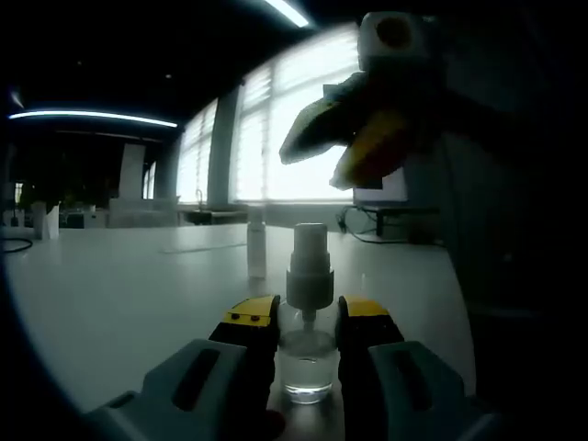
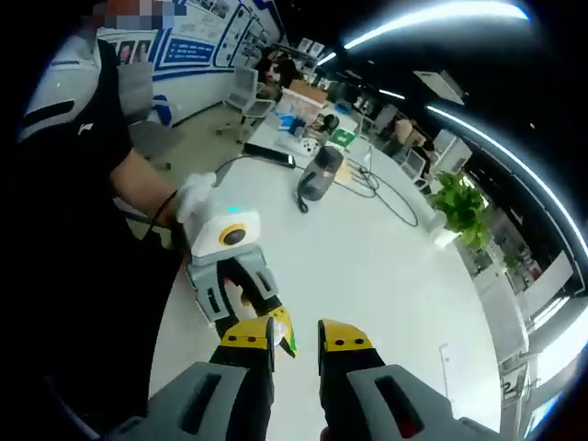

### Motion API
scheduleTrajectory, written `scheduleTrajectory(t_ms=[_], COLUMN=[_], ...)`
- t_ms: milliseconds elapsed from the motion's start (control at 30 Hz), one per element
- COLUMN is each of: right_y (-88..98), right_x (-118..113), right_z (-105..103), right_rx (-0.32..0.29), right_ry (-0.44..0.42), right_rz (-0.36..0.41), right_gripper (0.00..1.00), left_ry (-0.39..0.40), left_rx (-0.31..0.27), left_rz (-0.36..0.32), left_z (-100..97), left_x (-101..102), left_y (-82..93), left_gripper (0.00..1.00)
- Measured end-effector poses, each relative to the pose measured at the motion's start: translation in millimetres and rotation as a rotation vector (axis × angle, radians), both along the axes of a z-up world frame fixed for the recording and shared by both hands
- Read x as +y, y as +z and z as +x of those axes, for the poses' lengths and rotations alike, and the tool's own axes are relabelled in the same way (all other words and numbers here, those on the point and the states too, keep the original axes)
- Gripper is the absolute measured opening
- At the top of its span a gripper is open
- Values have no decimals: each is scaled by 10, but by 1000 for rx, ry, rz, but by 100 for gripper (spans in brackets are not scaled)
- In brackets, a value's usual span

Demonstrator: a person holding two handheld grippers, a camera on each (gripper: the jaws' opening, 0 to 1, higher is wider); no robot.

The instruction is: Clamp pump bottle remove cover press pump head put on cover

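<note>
One clear pump bottle [image 1: 308, 354] is standing upright on the white table [image 1: 138, 294], and the left gripper [image 1: 308, 322] is pinching it between its two yellow-tipped jaws, both pressing against the bottle's sides just below the neck. Its white pump head [image 1: 310, 266] is sitting bare above the jaws, uncovered. Just behind the bottle, slightly to the left in the left gripper view, a slim translucent cover [image 1: 256, 248] is standing on the table, apart from the bottle. Above and beyond the bottle, the right gripper [image 1: 354, 147] is hanging in the air, blurred against the bright windows [image 1: 276, 119].

In the right gripper view, the right gripper [image 2: 294, 340] is looking down with its jaws a little apart and nothing between them. Below it, the left gripper [image 2: 241, 294] is resting over the table edge, held by a person's gloved hand [image 2: 196, 200]. Farther along the table, a dark rounded object [image 2: 319, 175] and cables are lying, with a green plant [image 2: 459, 207] standing near the far edge.
</note>
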State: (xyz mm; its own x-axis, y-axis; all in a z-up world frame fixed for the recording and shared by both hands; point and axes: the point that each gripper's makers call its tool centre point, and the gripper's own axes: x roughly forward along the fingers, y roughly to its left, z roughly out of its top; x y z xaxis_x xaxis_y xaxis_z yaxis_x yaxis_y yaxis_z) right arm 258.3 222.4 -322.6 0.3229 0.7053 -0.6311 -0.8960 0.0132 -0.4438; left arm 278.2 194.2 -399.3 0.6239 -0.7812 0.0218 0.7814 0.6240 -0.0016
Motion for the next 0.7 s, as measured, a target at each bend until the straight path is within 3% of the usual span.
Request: scheduleTrajectory(t_ms=[267,467,700], right_y=[-10,-124,-130], right_x=[40,20,67], right_z=[4,-18,-86], right_rx=[16,1,20], right_ry=[70,151,200], right_rz=[-84,-223,-271], right_gripper=[11,10,8], left_ry=[-4,-3,-7], left_rx=[-3,-2,-2], left_rz=[1,1,0], left_z=[-8,-13,-20], left_x=[-11,-12,-18], left_y=[2,2,3], left_gripper=[16,16,16])
